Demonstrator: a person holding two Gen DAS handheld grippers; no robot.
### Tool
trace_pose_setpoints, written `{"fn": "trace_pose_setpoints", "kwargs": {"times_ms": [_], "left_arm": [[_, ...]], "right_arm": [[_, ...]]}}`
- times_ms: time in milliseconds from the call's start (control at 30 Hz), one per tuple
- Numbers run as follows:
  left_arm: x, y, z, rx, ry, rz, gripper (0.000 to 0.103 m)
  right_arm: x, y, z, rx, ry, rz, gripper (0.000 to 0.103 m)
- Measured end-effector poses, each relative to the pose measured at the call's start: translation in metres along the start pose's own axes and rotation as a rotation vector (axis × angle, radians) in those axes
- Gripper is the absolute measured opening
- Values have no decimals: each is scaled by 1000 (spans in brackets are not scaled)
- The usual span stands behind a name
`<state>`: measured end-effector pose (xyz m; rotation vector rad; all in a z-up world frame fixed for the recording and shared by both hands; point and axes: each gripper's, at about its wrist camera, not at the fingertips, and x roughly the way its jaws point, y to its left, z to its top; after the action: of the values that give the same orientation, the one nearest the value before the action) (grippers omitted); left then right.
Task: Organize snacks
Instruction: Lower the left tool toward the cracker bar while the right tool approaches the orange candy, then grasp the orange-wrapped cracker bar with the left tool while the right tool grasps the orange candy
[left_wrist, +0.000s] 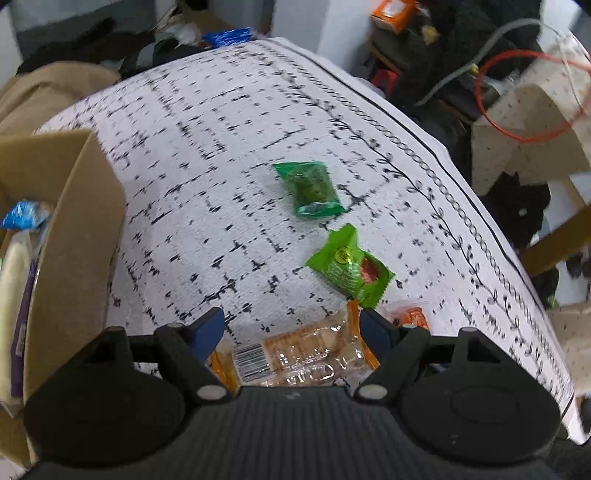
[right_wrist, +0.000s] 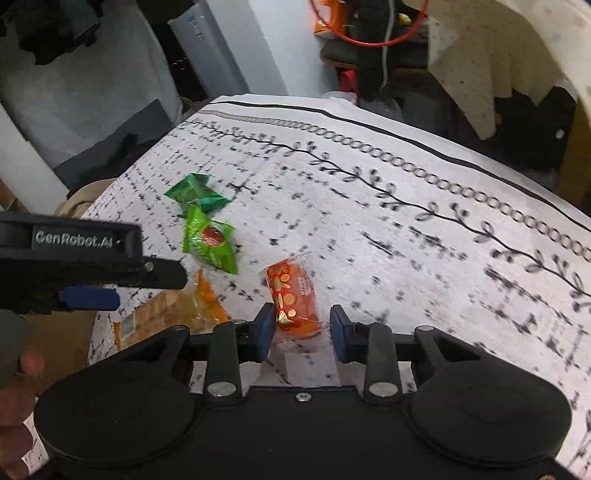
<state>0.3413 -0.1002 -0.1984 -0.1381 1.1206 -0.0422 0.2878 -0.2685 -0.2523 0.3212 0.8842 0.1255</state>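
Note:
My left gripper (left_wrist: 291, 325) is open, its jaws astride a clear-and-orange snack packet (left_wrist: 295, 354) lying on the patterned cloth (left_wrist: 221, 147). Two green packets, a dark one (left_wrist: 312, 188) and a lighter one (left_wrist: 349, 267), lie just ahead. My right gripper (right_wrist: 303, 325) is open around a red-orange packet (right_wrist: 293, 295), its left pad touching the packet. In the right wrist view the left gripper (right_wrist: 88, 269) shows at the left over the orange packet (right_wrist: 177, 306), with the green packets (right_wrist: 208, 245) behind it.
A cardboard box (left_wrist: 74, 229) with several snacks inside stands at the left of the cloth. Clutter, cables, dark clothes and an orange box (left_wrist: 391, 13) lie beyond the cloth's far and right edges. The cloth's right half (right_wrist: 424, 240) holds no packets.

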Motion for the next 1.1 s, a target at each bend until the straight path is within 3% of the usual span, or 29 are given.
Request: {"fn": "trace_pose_setpoints", "kwargs": {"times_ms": [333, 600, 700, 767, 1100], "left_arm": [[-7, -12, -15, 124, 32, 19, 85], [11, -17, -23, 196, 82, 122, 86], [16, -17, -19, 195, 66, 155, 86], [17, -18, -16, 208, 46, 176, 86], [22, -21, -7, 225, -17, 175, 86]], "right_arm": [[-9, -10, -2, 55, 10, -16, 32], [-7, -7, -2, 33, 12, -29, 35], [-5, -6, -2, 34, 8, -22, 44], [-4, -5, -1, 31, 7, -24, 44], [2, 0, 1, -3, -4, -14, 54]]}}
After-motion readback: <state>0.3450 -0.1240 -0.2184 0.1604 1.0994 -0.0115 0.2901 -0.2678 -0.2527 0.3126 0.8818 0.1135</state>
